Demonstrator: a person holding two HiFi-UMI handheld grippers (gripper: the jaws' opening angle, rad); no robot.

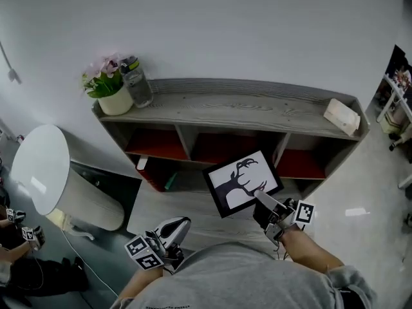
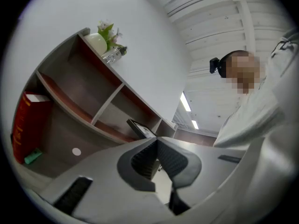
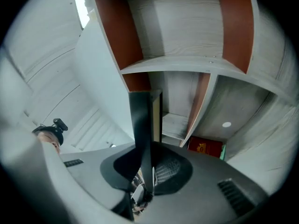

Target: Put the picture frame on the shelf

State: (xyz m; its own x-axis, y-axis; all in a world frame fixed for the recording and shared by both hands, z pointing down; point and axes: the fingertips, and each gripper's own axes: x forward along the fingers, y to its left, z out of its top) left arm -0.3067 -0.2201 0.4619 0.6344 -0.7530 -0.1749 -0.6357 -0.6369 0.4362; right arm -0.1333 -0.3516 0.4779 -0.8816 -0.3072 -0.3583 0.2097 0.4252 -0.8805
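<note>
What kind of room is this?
Probably a room set up like a living room: a low wooden shelf, a pot of flowers on it, and a picture frame held nearby.

The right gripper (image 1: 262,200) reaches forward from a bare forearm (image 1: 312,253), angled slightly upward, its jaws clamped on the lower edge of the picture frame (image 1: 241,179), which stands edge-on between the pads. The left gripper (image 1: 179,226) sits lower and closer to the body, jaw tips pressed together with nothing between them.
</note>
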